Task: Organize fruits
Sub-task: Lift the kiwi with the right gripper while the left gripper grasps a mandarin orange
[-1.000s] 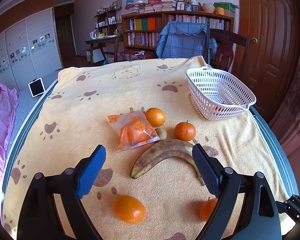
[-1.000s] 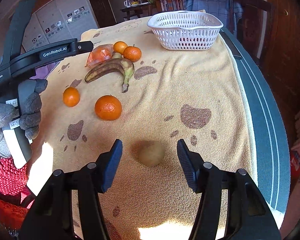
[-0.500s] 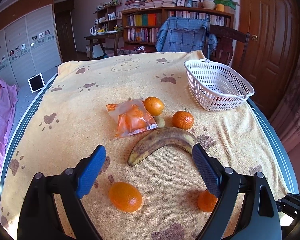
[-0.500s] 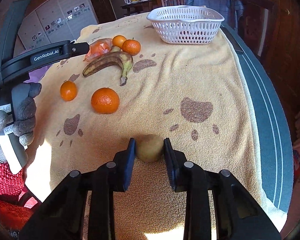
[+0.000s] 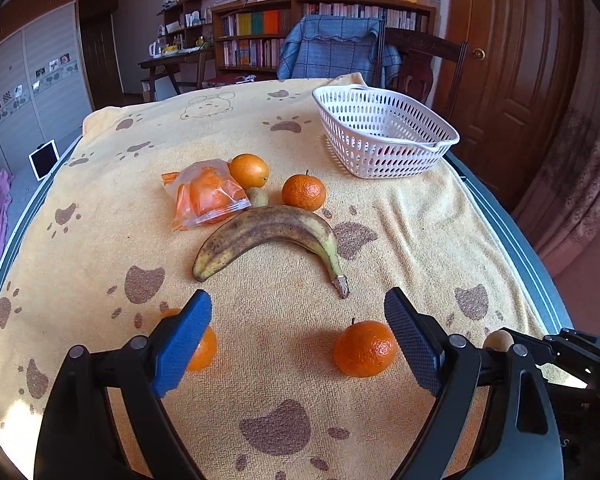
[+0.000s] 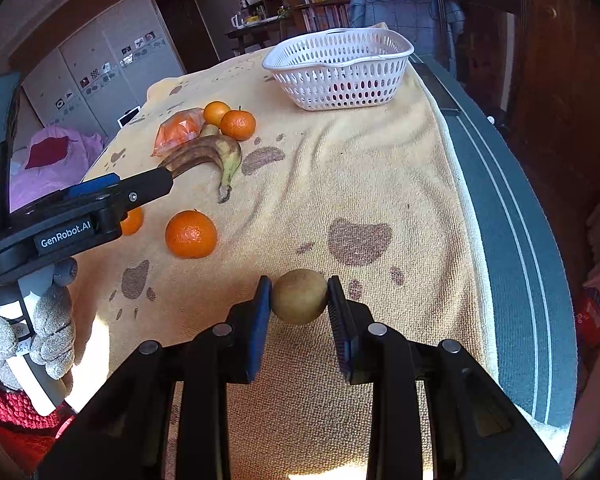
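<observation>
My left gripper (image 5: pixel 298 332) hangs over the towel (image 5: pixel 400 240) with its jaws spread wide and nothing between them. Behind its left finger sits a half-hidden orange (image 5: pixel 202 350), just inside its right finger a tangerine (image 5: pixel 365 348), and ahead of it the spotted banana (image 5: pixel 268 236). Beyond the banana I see a bagged fruit (image 5: pixel 204 196), two more oranges and a small kiwi. Far ahead to the right stands the white basket (image 5: pixel 384 136). My right gripper (image 6: pixel 299 300) pinches a brown kiwi (image 6: pixel 299 296) between both pads.
</observation>
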`<state>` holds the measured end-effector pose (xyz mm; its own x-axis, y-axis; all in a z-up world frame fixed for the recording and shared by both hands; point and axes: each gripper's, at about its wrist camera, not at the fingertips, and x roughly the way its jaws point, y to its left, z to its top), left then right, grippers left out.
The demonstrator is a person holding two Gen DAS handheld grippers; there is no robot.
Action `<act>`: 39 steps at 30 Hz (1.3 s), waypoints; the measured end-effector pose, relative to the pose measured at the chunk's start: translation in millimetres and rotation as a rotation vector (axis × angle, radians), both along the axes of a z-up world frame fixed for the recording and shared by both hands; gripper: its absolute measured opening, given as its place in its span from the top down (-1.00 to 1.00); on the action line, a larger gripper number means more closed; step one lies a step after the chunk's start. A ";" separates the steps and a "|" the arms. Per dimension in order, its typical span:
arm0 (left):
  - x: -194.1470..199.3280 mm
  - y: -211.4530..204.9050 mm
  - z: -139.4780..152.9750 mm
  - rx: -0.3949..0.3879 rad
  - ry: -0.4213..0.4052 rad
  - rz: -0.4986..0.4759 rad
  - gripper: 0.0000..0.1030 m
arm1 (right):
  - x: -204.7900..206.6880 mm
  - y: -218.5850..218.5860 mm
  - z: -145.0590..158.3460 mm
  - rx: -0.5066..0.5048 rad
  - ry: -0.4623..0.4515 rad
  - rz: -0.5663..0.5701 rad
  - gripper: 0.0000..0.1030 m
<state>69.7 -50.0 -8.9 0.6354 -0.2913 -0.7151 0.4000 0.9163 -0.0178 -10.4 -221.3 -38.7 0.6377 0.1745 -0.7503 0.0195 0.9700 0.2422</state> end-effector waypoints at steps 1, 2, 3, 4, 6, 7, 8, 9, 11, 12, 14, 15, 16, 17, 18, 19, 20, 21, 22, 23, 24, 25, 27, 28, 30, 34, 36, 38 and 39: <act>-1.1 -2.8 -2.4 0.000 0.010 -0.006 -0.70 | -0.5 -0.3 0.3 0.000 -0.001 -0.001 0.43; -1.9 -5.0 -4.7 -0.001 0.019 -0.011 -0.70 | -1.1 -0.7 0.2 0.001 -0.002 -0.003 0.43; -2.8 -7.2 -6.7 -0.002 0.026 -0.016 -0.70 | -1.4 -1.3 0.0 0.004 -0.002 -0.004 0.43; -3.1 -9.2 -8.7 0.000 0.032 -0.019 -0.70 | -2.4 -1.4 -0.4 0.007 -0.001 -0.005 0.43; -2.9 -12.8 -12.9 0.009 0.040 -0.022 -0.70 | -2.9 -1.7 -1.5 0.010 0.000 -0.006 0.43; -2.6 -13.6 -14.6 0.012 0.046 -0.025 -0.70 | -3.0 -1.7 -1.8 0.011 0.000 -0.005 0.43; -2.1 -15.0 -16.4 0.015 0.051 -0.026 -0.70 | -3.2 -1.6 -1.9 0.012 0.000 -0.005 0.43; -1.8 -16.0 -17.7 0.016 0.056 -0.029 -0.70 | -2.7 -1.8 -2.0 0.012 0.000 -0.004 0.43; -2.0 -18.4 -20.2 0.020 0.061 -0.037 -0.69 | -2.5 -1.9 -1.8 0.013 -0.002 -0.005 0.43; -2.2 -19.5 -21.5 0.022 0.064 -0.042 -0.68 | -2.4 -2.0 -1.8 0.013 -0.002 -0.005 0.43; -3.0 -22.0 -24.8 0.026 0.073 -0.053 -0.55 | -2.3 -2.0 -1.9 0.012 -0.002 -0.005 0.43; -2.9 -23.2 -26.8 0.028 0.081 -0.058 -0.46 | -2.2 -2.2 -2.1 0.012 -0.001 -0.005 0.43; -2.7 -23.8 -28.7 0.030 0.088 -0.061 -0.36 | -2.2 -2.2 -2.1 0.011 -0.001 -0.006 0.43; -2.6 -24.3 -30.6 0.029 0.095 -0.064 -0.31 | -2.2 -2.3 -2.2 0.011 -0.001 -0.006 0.43; -2.5 -24.5 -32.2 0.023 0.104 -0.072 -0.22 | -2.1 -2.2 -2.4 0.011 0.000 -0.007 0.43; -3.2 -24.5 -33.2 0.015 0.111 -0.080 -0.14 | -2.0 -2.2 -2.4 0.010 0.000 -0.007 0.43; -4.0 -24.6 -33.7 0.010 0.113 -0.085 -0.12 | -1.6 -2.3 -2.7 0.010 0.000 -0.008 0.43; -5.1 -24.9 -34.0 0.007 0.110 -0.090 -0.06 | -1.5 -2.1 -2.6 0.009 0.000 -0.008 0.43; -6.5 -24.9 -33.8 0.002 0.107 -0.096 0.03 | -1.6 -2.1 -2.7 0.009 0.000 -0.009 0.43; -7.7 -24.5 -33.5 -0.005 0.106 -0.103 0.07 | -1.5 -2.0 -2.6 0.008 0.000 -0.010 0.43; -9.0 -24.4 -33.5 -0.010 0.104 -0.107 0.13 | -1.1 -1.8 -2.8 0.008 0.000 -0.010 0.43; -10.4 -24.0 -32.7 -0.016 0.102 -0.112 0.17 | -1.0 -1.6 -2.8 0.008 0.001 -0.010 0.43; -12.4 -22.5 -31.8 -0.026 0.098 -0.113 0.21 | -0.9 -1.4 -2.8 0.006 0.001 -0.009 0.43; -12.4 -21.0 -31.5 -0.034 0.098 -0.110 0.21 | -0.6 -1.1 -2.8 0.005 0.001 -0.008 0.43; -11.7 -16.7 -30.3 -0.053 0.097 -0.098 0.21 | -0.2 -0.5 -2.4 0.002 0.001 -0.008 0.43; -9.9 -9.0 -27.7 -0.080 0.097 -0.067 0.21 | 0.3 0.9 -1.5 -0.002 0.000 -0.010 0.43; -9.4 -7.0 -27.1 -0.084 0.095 -0.049 0.21 | 0.7 1.9 -0.9 -0.005 0.000 -0.010 0.43; -8.4 -4.5 -26.5 -0.093 0.095 -0.038 0.21 | 1.2 2.5 -0.4 -0.007 0.001 -0.011 0.43; -8.1 -3.3 -26.2 -0.096 0.093 -0.032 0.21 | 1.7 2.6 -0.1 -0.009 0.001 -0.011 0.43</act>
